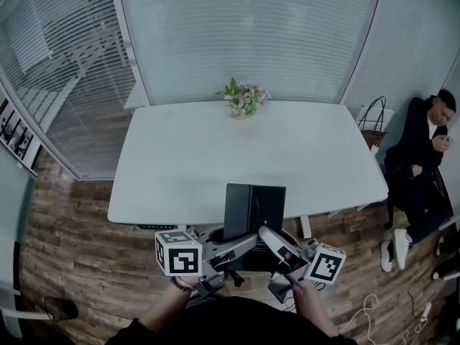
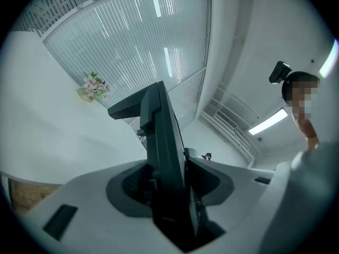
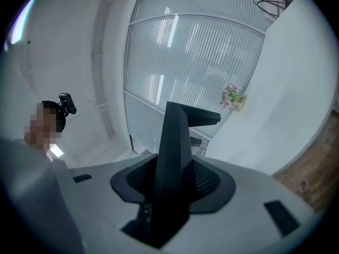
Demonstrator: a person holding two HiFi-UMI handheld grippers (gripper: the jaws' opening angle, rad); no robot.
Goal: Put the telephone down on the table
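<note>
Holding one side of the black telephone, the left tongs are part way open. Both jaws press on the thin dark body that stands between them. The phone is up in the air, standing on its edge, right at the near side of the white worktop. I think it does not rest on the worktop yet. Most of the worktop is bare. Only a small pot of flowers sits at the far side, well away from the phone.

On the other side, the right tongs are also part way open, and they pinch the phone in the same way. So both tongs share the load, one from each side. Far to the right, a seated person is beside the worktop and not in the way.

To do this step well, both tongs should go forward together, so the phone does not twist between them. The phone should pass well over the near edge before it goes down, or it may fall to the wooden floor. Next it should come down slowly until it sits flat on the worktop. Only after that should the jaws let go, both at once. If one side lets go first, the phone may tip over.
</note>
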